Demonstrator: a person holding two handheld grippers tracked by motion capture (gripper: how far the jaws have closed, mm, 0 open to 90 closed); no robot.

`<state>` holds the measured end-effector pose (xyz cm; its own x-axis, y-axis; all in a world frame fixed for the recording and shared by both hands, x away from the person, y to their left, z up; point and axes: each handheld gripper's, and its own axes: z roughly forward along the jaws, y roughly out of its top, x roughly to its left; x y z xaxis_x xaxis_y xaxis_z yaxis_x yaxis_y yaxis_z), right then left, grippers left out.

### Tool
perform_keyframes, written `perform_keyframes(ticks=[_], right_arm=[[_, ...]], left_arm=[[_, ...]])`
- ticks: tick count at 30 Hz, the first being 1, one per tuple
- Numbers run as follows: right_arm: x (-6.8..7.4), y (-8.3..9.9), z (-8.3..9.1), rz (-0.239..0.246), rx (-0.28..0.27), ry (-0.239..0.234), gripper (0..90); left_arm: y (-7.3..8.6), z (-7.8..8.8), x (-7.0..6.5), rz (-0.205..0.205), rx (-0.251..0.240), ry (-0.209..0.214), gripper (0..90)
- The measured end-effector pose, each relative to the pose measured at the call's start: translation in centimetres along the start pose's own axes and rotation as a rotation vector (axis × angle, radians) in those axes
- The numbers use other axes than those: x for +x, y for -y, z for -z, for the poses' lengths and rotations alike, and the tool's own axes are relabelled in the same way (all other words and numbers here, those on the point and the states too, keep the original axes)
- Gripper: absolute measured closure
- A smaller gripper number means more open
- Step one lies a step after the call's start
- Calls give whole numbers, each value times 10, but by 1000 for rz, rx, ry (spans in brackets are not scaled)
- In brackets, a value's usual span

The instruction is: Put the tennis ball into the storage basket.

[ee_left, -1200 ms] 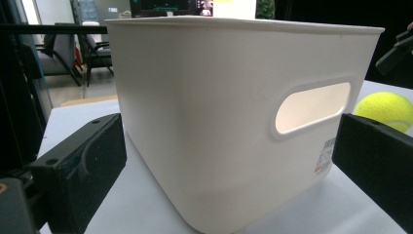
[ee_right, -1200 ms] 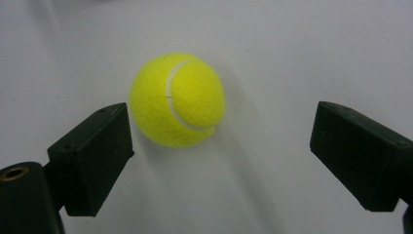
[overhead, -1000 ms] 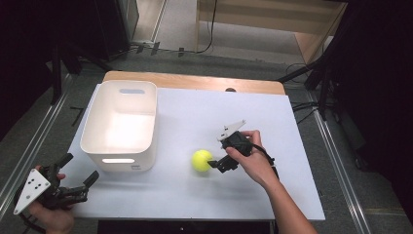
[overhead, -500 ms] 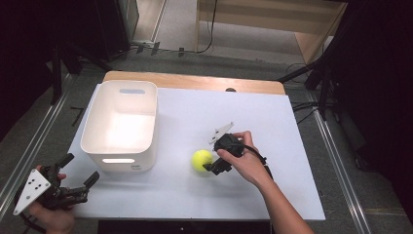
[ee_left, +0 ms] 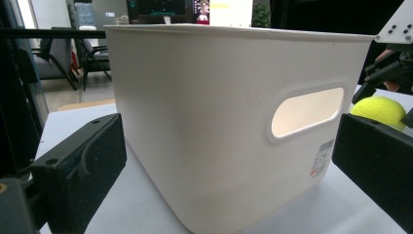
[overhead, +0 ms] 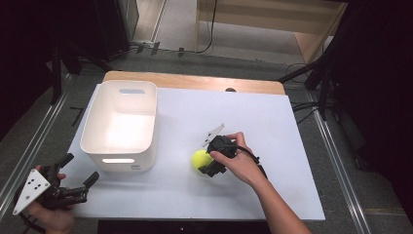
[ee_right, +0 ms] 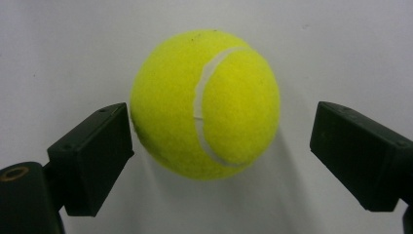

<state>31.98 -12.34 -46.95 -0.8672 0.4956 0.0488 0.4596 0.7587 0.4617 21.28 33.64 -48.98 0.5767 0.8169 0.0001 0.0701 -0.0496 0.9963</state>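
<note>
The right hand (overhead: 241,158) reaches in from the lower right with its forearm stretched over the white table (overhead: 272,126), wrist bent down. Its right gripper (overhead: 208,163) points toward the table's left side, jaws spread with a gap showing, one pad perhaps grazing something. The left hand (overhead: 48,214) sits off the table's near left corner, holding the left gripper (overhead: 78,178) roughly level, jaws wide apart.

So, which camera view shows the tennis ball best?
The right gripper view: the tennis ball sits large and sharp between open jaws. The high view shows it small beside the right gripper. The left gripper view shows part of it past the white bin.
</note>
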Motion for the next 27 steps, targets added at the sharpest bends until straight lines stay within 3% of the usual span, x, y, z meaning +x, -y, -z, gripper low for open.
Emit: perform_keyframes(ticks=[17, 19, 27], right_arm=[[3, -8, -13, 16, 28, -40, 74], [3, -8, -14, 14, 29, -30, 171], [2, -10, -17, 12, 32, -28, 184]], left_arm=[[0, 0, 0, 7, 6, -9, 0], [0, 0, 1, 6, 8, -8, 0], [0, -1, 1, 9, 7, -6, 0]])
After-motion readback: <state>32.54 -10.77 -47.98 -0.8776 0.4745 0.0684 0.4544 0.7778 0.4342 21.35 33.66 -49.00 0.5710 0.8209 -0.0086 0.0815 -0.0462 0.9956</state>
